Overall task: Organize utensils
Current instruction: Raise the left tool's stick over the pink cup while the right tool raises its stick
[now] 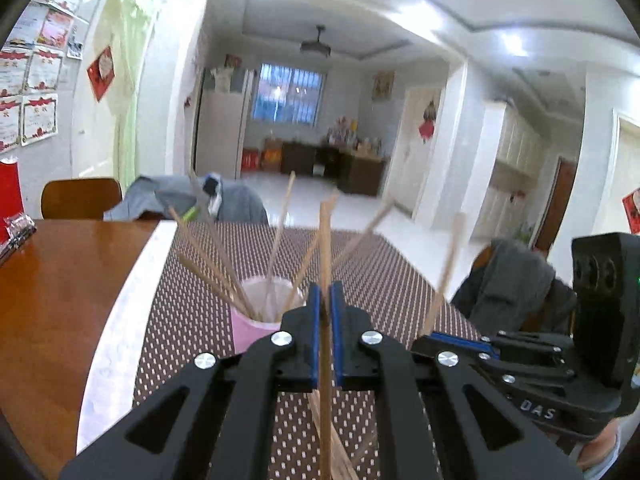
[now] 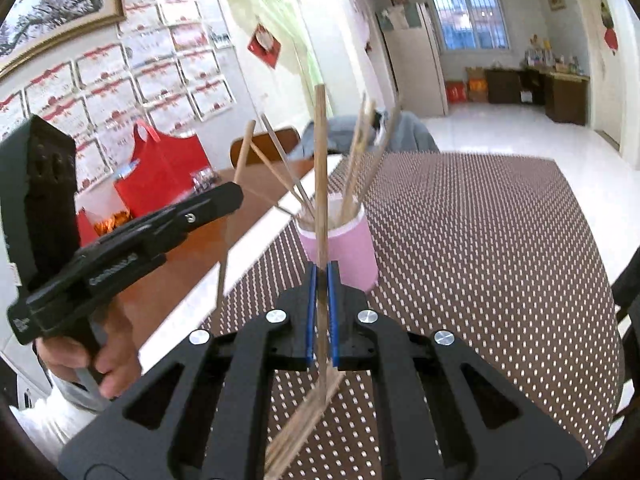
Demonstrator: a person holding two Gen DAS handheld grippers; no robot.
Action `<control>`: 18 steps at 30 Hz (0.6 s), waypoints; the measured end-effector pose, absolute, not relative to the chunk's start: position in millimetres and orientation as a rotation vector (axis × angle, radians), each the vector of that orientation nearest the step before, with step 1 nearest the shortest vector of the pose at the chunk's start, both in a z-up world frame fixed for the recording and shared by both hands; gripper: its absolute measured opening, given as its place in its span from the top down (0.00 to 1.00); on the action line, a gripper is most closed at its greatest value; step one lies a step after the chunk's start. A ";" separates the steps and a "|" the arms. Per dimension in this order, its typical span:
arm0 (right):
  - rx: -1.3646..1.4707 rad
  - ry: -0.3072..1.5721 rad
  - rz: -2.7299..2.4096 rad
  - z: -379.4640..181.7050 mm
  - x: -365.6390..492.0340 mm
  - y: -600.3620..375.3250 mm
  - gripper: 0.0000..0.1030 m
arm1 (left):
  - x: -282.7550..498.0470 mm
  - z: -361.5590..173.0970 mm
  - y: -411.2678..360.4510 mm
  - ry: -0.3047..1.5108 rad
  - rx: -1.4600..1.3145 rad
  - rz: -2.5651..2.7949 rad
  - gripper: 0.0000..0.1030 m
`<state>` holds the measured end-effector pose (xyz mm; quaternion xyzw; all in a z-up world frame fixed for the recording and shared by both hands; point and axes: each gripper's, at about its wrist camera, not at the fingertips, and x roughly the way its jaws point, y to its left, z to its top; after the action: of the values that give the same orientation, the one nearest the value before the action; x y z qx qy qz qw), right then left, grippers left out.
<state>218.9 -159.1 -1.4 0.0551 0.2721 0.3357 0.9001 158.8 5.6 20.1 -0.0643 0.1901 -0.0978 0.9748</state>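
Note:
A pink cup (image 1: pixel 250 330) (image 2: pixel 348 248) stands on the dotted brown mat and holds several wooden chopsticks fanned outward. My left gripper (image 1: pixel 326 300) is shut on one upright wooden chopstick (image 1: pixel 325 248), just right of and nearer than the cup. My right gripper (image 2: pixel 322 276) is shut on another upright chopstick (image 2: pixel 320 152), directly before the cup. A loose bundle of chopsticks (image 2: pixel 304 416) lies on the mat under the right gripper; it also shows in the left wrist view (image 1: pixel 334 452). The right gripper (image 1: pixel 460 340) shows in the left view, the left gripper (image 2: pixel 236 196) in the right view.
The dotted mat (image 2: pixel 480 260) covers a wooden table (image 1: pixel 52 300). A red bag (image 2: pixel 164 168) stands on the table by the wall. Chairs draped with grey clothes (image 1: pixel 192 200) (image 1: pixel 508 284) stand at the far and right sides.

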 end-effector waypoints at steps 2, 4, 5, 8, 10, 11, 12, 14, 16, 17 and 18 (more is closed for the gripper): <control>0.127 0.532 0.701 8.3 217.8 -158.1 0.94 | 159.0 26.5 9.6 0.347 -0.142 -0.179 0.94; 0.143 0.503 0.715 17.9 218.6 -154.0 0.94 | 161.0 34.2 14.8 0.309 -0.158 -0.157 0.94; 0.146 0.490 0.719 21.8 220.0 -152.0 0.94 | 162.3 37.9 18.0 0.288 -0.168 -0.150 0.94; 0.145 0.443 0.713 32.9 220.8 -142.5 0.94 | 164.8 45.3 25.0 0.227 -0.184 -0.131 0.94; 0.151 0.410 0.708 39.6 221.4 -137.1 0.94 | 166.3 49.0 28.3 0.181 -0.197 -0.118 0.94; 0.168 0.391 0.714 44.3 223.4 -136.1 0.94 | 166.5 49.2 30.6 0.168 -0.204 -0.117 0.94; 0.177 0.378 0.712 46.0 223.8 -136.7 0.94 | 169.1 49.9 32.4 0.147 -0.215 -0.112 0.94; 0.194 0.338 0.698 53.0 227.3 -136.0 0.94 | 175.6 50.6 35.2 0.115 -0.227 -0.105 0.94; 0.209 0.311 0.691 58.7 231.0 -134.0 0.94 | 181.6 50.6 38.4 0.080 -0.238 -0.088 0.94; 0.217 0.299 0.689 61.0 232.7 -133.0 0.94 | 183.0 51.4 39.3 0.069 -0.244 -0.085 0.94; 0.224 0.287 0.687 63.7 234.8 -131.7 0.94 | 187.9 51.0 40.8 0.060 -0.256 -0.079 0.94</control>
<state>234.8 -131.7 63.7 0.1094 0.1398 0.3348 0.9254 187.9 40.8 51.0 -0.1278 0.0297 -0.0394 0.9906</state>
